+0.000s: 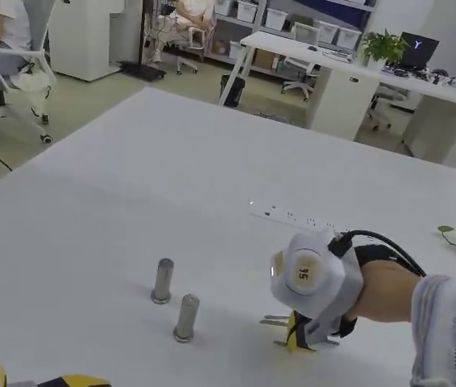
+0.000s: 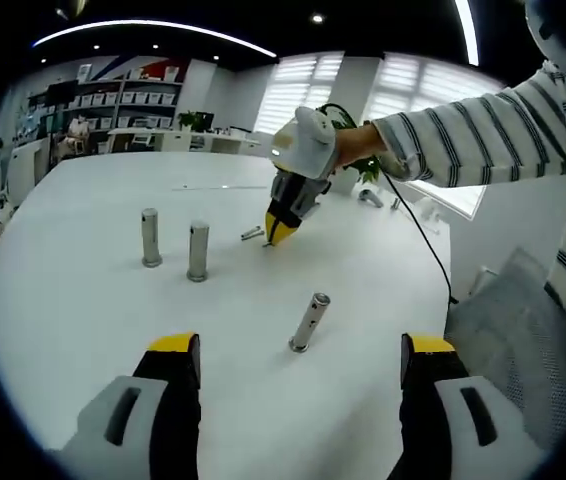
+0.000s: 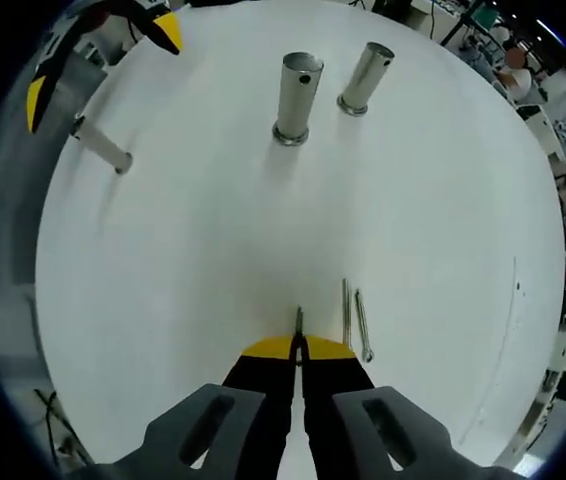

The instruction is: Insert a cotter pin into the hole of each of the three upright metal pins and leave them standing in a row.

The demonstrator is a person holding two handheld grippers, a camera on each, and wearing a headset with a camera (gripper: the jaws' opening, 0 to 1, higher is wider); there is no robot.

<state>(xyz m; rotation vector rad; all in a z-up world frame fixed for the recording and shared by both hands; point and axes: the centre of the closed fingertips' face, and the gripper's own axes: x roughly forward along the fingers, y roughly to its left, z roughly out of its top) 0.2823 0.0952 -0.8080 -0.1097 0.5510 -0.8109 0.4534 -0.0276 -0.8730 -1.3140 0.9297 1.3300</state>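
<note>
Two metal pins stand upright close together, far pin point(image 1: 163, 281) and near pin point(image 1: 186, 318); third pin point(image 2: 308, 322) sits just ahead of the left gripper point(image 2: 300, 350), upright or leaning I cannot tell; left gripper gapes wide, empty; right gripper point(image 3: 298, 345) is closed on one cotter pin point(image 3: 299, 322), tip protruding; spare cotter pins point(image 3: 344, 312) lie just right of it; thin, light, springy wire, probably slippery; best held near the looped head.
</note>
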